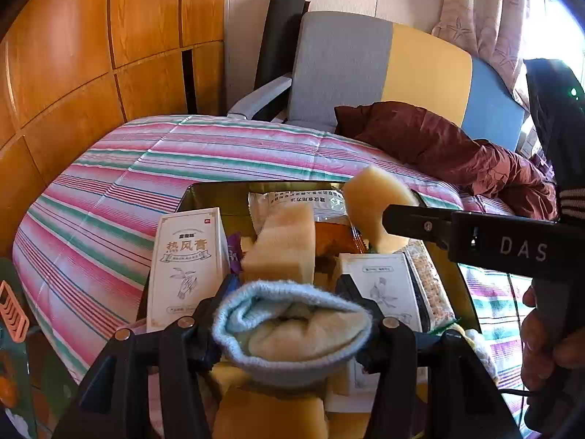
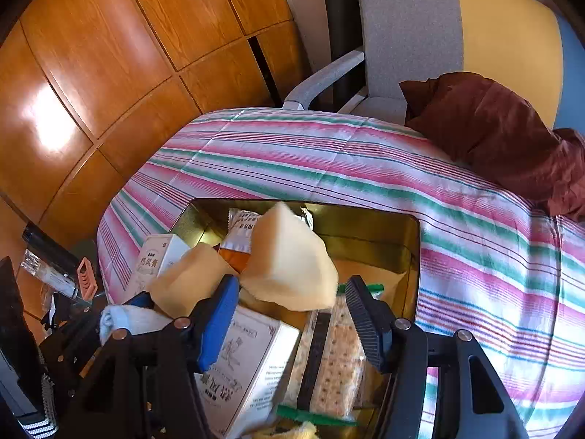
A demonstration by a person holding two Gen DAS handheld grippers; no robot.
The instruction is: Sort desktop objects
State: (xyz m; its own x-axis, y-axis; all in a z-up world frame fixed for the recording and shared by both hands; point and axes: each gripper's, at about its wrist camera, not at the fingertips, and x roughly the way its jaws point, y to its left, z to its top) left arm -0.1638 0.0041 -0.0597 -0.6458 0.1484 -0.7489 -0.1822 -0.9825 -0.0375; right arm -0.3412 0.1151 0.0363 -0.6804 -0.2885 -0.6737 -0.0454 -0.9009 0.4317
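Now our left gripper [image 1: 292, 325] holds a rolled light-blue sock [image 1: 292, 333] between its jaws, just above the gold tin box [image 2: 365, 212]. Our right gripper [image 2: 290, 301] is wide open; the yellow sponge piece [image 2: 289, 259] sits just ahead of its jaws, over the box.

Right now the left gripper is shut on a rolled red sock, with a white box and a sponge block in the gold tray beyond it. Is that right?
Not quite. The sock is light blue, not red, as the left wrist view shows. The rest holds: the left gripper is shut on it, and a white box and a sponge block sit in the gold tray beyond.
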